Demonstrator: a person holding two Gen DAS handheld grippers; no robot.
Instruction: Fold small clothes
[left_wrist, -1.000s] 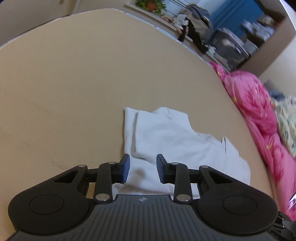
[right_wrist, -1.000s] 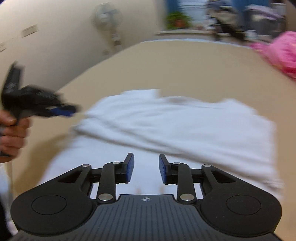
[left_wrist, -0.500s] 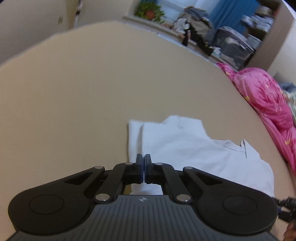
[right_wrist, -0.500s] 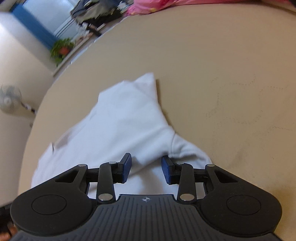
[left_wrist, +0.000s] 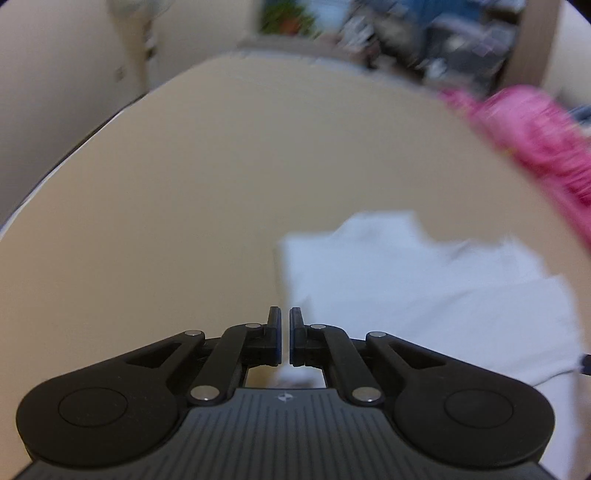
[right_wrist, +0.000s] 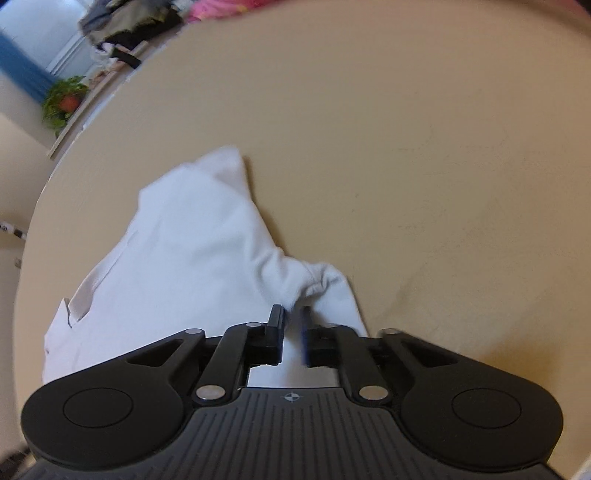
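Observation:
A small white shirt (left_wrist: 424, 295) lies partly folded on a tan table (left_wrist: 184, 184). In the left wrist view it spreads to the right of my left gripper (left_wrist: 283, 339), whose jaws are nearly together with a thin gap; white cloth shows just behind the fingers, and whether they pinch it is unclear. In the right wrist view the shirt (right_wrist: 192, 254) lies ahead and to the left. My right gripper (right_wrist: 293, 336) is closing on a bunched edge of the shirt (right_wrist: 325, 284); the right finger is blurred.
A pink quilt (left_wrist: 535, 147) lies along the table's right side in the left wrist view. Cluttered shelves and a potted plant (right_wrist: 61, 103) stand beyond the far edge. Bare tan table (right_wrist: 424, 166) extends to the right of the shirt.
My left gripper shut half a second ago and has swung left and lifted, so the shirt now sits to its right. My right gripper's jaws have closed onto the bunched shirt edge.

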